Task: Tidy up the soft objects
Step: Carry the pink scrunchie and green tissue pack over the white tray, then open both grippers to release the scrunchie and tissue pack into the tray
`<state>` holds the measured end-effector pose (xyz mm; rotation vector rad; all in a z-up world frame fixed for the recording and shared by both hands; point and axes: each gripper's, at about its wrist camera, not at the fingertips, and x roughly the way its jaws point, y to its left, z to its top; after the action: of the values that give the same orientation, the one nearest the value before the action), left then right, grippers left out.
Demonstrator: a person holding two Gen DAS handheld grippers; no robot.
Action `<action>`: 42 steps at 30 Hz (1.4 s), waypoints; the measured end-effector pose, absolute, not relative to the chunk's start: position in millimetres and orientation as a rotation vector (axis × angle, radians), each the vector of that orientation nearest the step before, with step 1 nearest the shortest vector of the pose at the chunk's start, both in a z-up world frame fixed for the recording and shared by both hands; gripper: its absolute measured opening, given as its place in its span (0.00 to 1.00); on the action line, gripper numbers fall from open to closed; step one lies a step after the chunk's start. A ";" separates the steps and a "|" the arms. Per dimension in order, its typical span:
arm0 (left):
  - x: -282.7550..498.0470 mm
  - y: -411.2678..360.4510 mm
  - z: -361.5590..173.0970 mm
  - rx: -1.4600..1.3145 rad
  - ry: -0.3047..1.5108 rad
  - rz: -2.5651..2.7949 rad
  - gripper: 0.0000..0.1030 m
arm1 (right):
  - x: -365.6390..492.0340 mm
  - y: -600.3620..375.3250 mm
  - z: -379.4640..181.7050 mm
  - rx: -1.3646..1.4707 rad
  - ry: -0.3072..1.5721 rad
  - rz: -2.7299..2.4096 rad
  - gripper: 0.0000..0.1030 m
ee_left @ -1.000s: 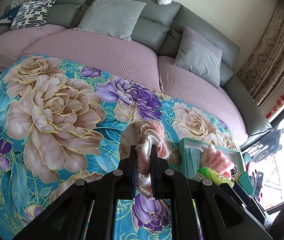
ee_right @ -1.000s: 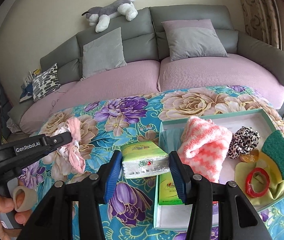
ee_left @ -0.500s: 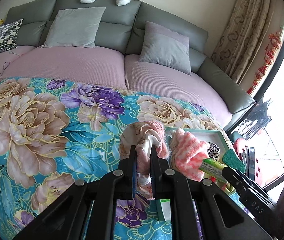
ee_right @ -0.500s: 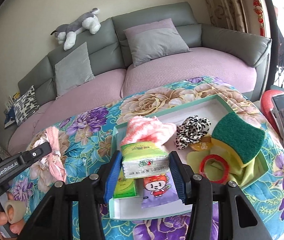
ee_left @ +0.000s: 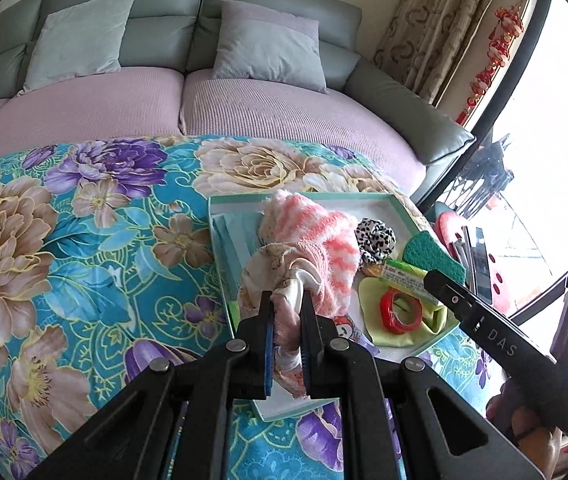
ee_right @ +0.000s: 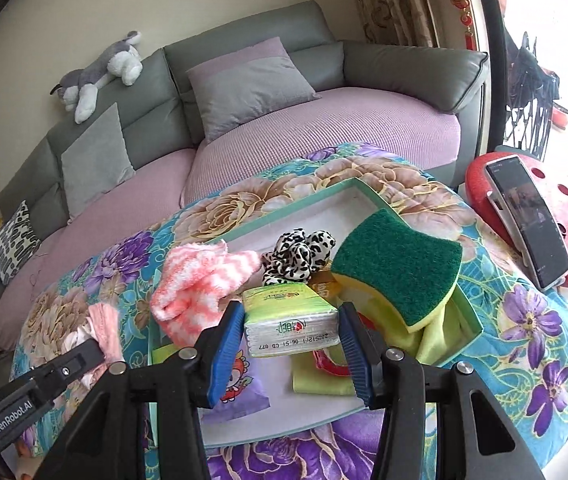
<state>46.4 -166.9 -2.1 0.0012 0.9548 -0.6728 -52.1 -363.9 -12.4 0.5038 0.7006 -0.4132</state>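
My left gripper [ee_left: 287,300] is closed on a floral scrunchie [ee_left: 279,276], which hangs over the near-left part of the teal tray [ee_left: 219,248]. My right gripper [ee_right: 291,322] clamps a tissue pack [ee_right: 290,320] by its short ends, long axis across the jaws, above the tray's middle. I judge both only need to go down; the left is nearer the tray edge.

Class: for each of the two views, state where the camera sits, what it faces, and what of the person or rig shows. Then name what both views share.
Left wrist: behind the left gripper, facing tray and sofa; jaws clamp a floral scrunchie.
Right wrist: behind the right gripper, facing the tray; jaws hold a tissue pack.
Shared: tray, pink sock, sponge, sofa.
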 end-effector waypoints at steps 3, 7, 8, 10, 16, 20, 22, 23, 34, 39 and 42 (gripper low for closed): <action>44.1 -174.4 -10.3 0.017 0.983 -0.689 0.11 | -51.8 -366.0 -16.3 0.508 0.712 -0.417 0.50; 41.0 -182.6 -17.4 0.053 1.000 -0.696 0.11 | -47.5 -364.1 -22.0 0.500 0.734 -0.408 0.50; 40.6 -184.2 -19.0 0.061 1.002 -0.697 0.11 | -46.4 -363.4 -23.5 0.495 0.741 -0.407 0.50; 40.9 -187.0 -23.6 0.075 1.007 -0.694 0.11 | -44.3 -362.2 -26.5 0.492 0.754 -0.403 0.50; 45.3 -196.4 -45.0 0.123 1.066 -0.675 0.11 | -39.3 -358.6 -33.8 0.475 0.798 -0.400 0.50; 45.3 -202.3 -55.1 0.162 1.093 -0.667 0.11 | -37.6 -357.7 -37.2 0.476 0.819 -0.397 0.50; 45.6 -203.9 -58.1 0.175 1.100 -0.664 0.11 | -36.3 -357.3 -40.4 0.478 0.839 -0.394 0.50; 45.7 -204.4 -59.3 0.181 1.102 -0.662 0.11 | -35.7 -356.9 -42.1 0.479 0.850 -0.393 0.50; 48.7 -203.7 -62.6 0.169 1.121 -0.666 0.14 | -31.5 -353.2 -51.6 0.481 0.920 -0.391 0.60; 48.1 -199.6 -58.1 0.149 1.137 -0.673 0.32 | -30.2 -352.2 -53.9 0.485 0.940 -0.399 0.72; 47.6 -197.8 -54.2 0.141 1.132 -0.675 0.43 | -28.9 -351.4 -55.3 0.484 0.953 -0.402 0.81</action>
<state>47.6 -197.8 -54.2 0.1410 1.1324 -0.6755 -28.9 -351.4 -55.3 0.4840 0.9530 -0.4020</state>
